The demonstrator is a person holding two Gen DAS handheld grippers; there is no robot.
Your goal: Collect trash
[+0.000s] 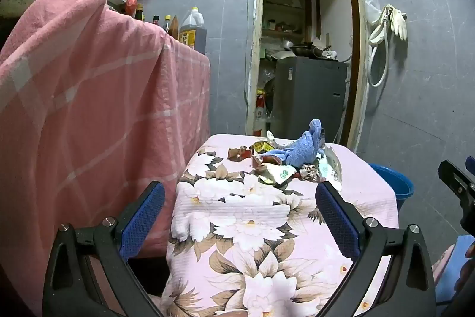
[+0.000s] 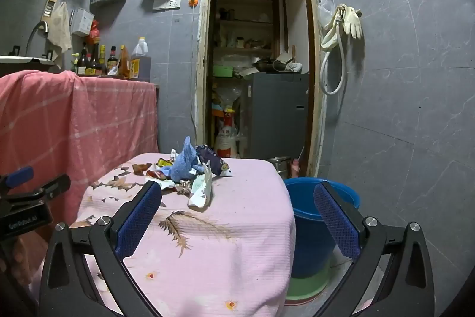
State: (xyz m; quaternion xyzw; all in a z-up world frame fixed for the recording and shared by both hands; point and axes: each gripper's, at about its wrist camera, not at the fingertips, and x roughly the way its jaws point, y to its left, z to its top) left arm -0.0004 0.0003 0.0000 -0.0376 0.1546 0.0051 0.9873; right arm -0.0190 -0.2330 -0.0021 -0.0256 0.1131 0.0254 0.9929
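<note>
A heap of trash wrappers [image 1: 279, 168] [image 2: 199, 189] lies at the far end of a small table under a pink flowered cloth [image 1: 252, 228] [image 2: 225, 233]. A crumpled blue rag [image 1: 299, 150] [image 2: 184, 165] sits on top of the heap. A blue bucket [image 2: 314, 222] [image 1: 394, 183] stands on the floor to the table's right. My left gripper [image 1: 240, 198] is open, short of the heap, with nothing between its blue pads. My right gripper [image 2: 237, 198] is open too, level with the table's near right part, holding nothing.
A counter draped in pink checked cloth [image 1: 89, 109] [image 2: 74, 115] stands left of the table, with bottles [image 2: 101, 61] on it. An open doorway [image 2: 261, 64] behind shows a grey appliance [image 2: 276, 115]. Gloves and a hose [image 2: 341, 28] hang on the tiled wall.
</note>
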